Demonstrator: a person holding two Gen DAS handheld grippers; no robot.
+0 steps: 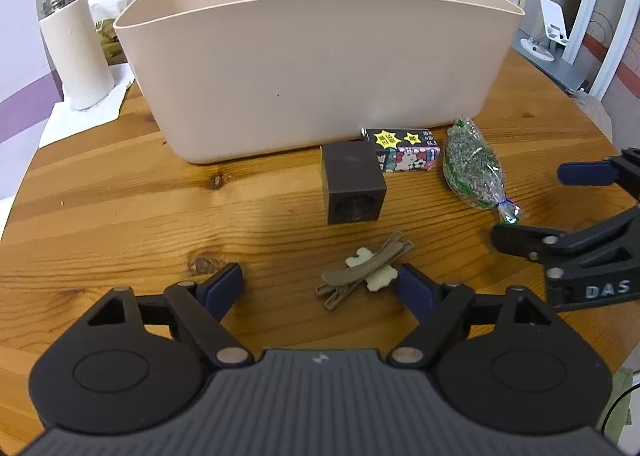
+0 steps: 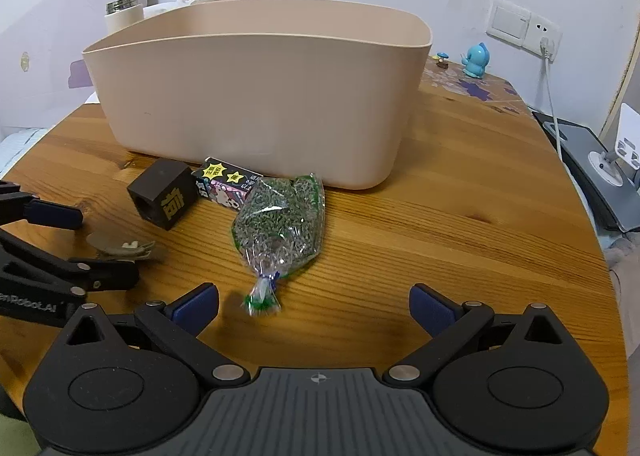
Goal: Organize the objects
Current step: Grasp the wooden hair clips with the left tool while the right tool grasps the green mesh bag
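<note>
Spread wide and holding nothing, the left gripper (image 1: 320, 280) fills the bottom of its frame, its fingers flanking one small heap of brown and cream flat pieces (image 1: 364, 274) on the wooden surface (image 1: 120, 216), the right pad just beside the heap, while the right gripper (image 2: 314, 306) is equally wide open and empty, the tied tail of one clear bag of green bits (image 2: 280, 218) lying between its fingers. Centre frame sit one dark cube (image 1: 353, 182) and one cartoon-printed carton (image 1: 406, 150), both just before one large beige bin (image 1: 312, 56).
</note>
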